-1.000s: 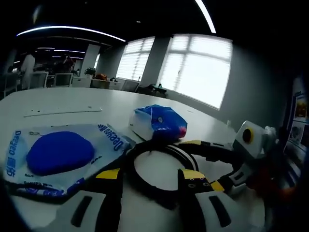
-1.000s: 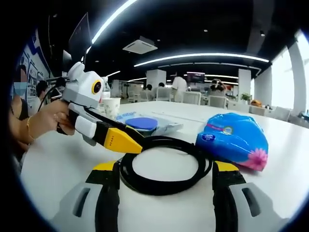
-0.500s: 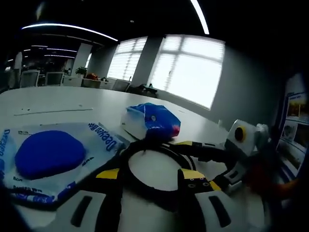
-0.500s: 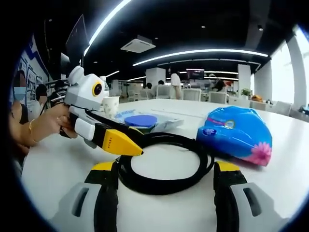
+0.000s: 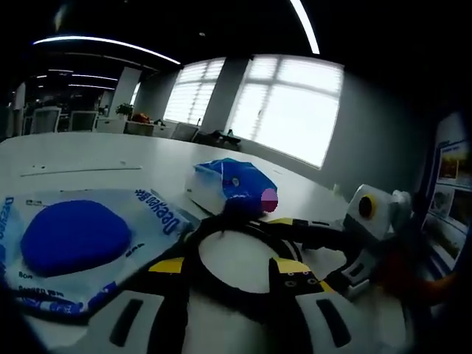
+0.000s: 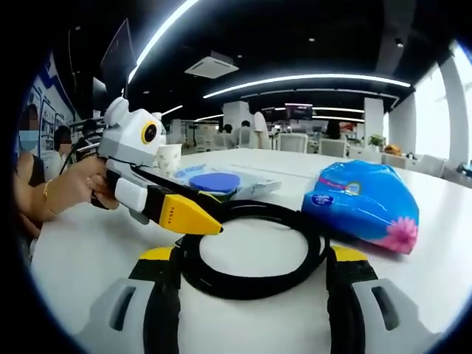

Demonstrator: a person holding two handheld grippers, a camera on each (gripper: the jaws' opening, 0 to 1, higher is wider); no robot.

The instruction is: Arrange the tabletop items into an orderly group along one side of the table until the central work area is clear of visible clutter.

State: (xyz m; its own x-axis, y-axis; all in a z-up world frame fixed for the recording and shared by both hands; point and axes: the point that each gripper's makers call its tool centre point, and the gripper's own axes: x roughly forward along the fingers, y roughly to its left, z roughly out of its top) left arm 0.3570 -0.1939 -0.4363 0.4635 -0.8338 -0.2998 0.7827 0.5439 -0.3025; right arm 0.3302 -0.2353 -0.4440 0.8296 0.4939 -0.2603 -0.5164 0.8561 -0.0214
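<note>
With both views little shifted since a second ago, the black cable coil (image 6: 251, 251) is straddled by the wide right tool (image 6: 251, 295) and the wide left tool (image 5: 225, 291) on the bench (image 6: 88, 243), ungripped.

White table (image 6: 457, 214) bearing a coiled black cable (image 6: 254, 254) at near centre, a blue tissue pack (image 6: 361, 206) just right of it, a clear packet with a blue disc (image 6: 217, 184) behind, and a paper cup (image 6: 169, 159) far left.
</note>
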